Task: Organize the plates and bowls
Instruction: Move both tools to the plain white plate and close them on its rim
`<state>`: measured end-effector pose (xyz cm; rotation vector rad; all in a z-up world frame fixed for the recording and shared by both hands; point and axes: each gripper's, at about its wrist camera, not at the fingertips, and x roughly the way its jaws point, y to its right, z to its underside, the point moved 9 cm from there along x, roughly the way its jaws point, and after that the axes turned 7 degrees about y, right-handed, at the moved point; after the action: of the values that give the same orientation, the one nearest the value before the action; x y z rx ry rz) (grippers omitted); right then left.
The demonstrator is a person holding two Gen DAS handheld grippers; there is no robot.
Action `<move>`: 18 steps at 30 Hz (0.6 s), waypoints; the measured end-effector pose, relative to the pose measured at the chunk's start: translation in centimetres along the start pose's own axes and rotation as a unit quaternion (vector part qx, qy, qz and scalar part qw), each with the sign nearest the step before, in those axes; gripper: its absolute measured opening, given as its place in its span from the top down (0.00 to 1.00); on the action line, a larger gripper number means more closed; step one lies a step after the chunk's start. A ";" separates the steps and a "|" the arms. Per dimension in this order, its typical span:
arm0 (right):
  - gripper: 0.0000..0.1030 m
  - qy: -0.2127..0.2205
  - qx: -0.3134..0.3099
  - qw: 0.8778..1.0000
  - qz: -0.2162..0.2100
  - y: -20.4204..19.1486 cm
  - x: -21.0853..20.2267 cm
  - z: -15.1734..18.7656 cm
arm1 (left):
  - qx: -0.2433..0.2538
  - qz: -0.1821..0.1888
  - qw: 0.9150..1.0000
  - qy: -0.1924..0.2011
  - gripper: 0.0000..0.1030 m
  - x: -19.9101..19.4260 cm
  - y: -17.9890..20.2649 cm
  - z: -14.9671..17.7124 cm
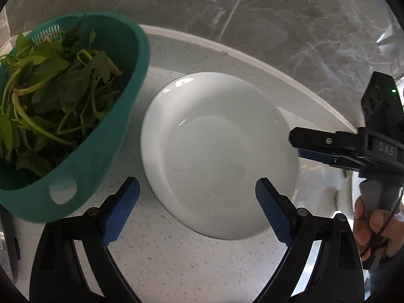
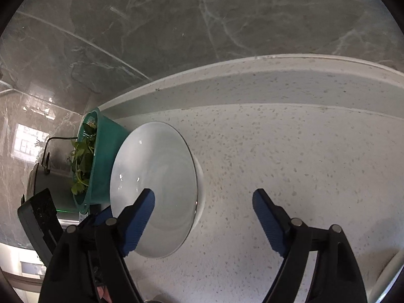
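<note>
A white deep plate (image 1: 217,151) (image 2: 151,176) rests on the speckled white counter (image 1: 176,265) (image 2: 303,164). My left gripper (image 1: 197,184) hovers at its near rim, jaws wide; the right blue pad (image 1: 272,212) overlaps the plate and the left one stands over bare counter. My right gripper (image 2: 204,194) is open astride the plate's right rim, one finger over the plate's inside, the other over the counter. In the left wrist view the right gripper (image 1: 296,146) comes in from the right at the plate's edge. Neither gripper's pads press on the plate.
A teal colander (image 1: 101,126) (image 2: 101,151) full of green leaves stands close to the plate's left side. Beyond it sits a metal pot (image 2: 40,179). A raised ledge (image 2: 252,83) and a grey marble wall (image 2: 176,25) close off the back. A hand (image 1: 373,227) holds the right gripper's handle.
</note>
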<state>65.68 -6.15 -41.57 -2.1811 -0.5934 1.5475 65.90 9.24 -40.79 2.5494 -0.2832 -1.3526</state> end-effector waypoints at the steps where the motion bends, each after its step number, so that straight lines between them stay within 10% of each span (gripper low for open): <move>1: 0.20 -0.001 0.002 1.000 0.000 -0.1 0.2 0.0 | -0.002 0.001 1.000 -0.002 0.09 0.5 0.0 -0.1; 10: 0.26 -0.010 0.006 1.000 0.001 0.3 1.7 0.0 | -0.018 -0.002 1.000 -0.007 0.46 3.8 -0.1 -1.3; 18: 0.69 -0.018 0.001 1.000 0.003 -0.2 3.2 -0.3 | -0.053 -0.011 0.999 -0.008 0.73 5.7 -0.9 -2.5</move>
<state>66.88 -4.28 -43.85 -2.1608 -0.5961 1.5928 71.14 8.81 -44.17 2.4628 -0.1822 -1.3583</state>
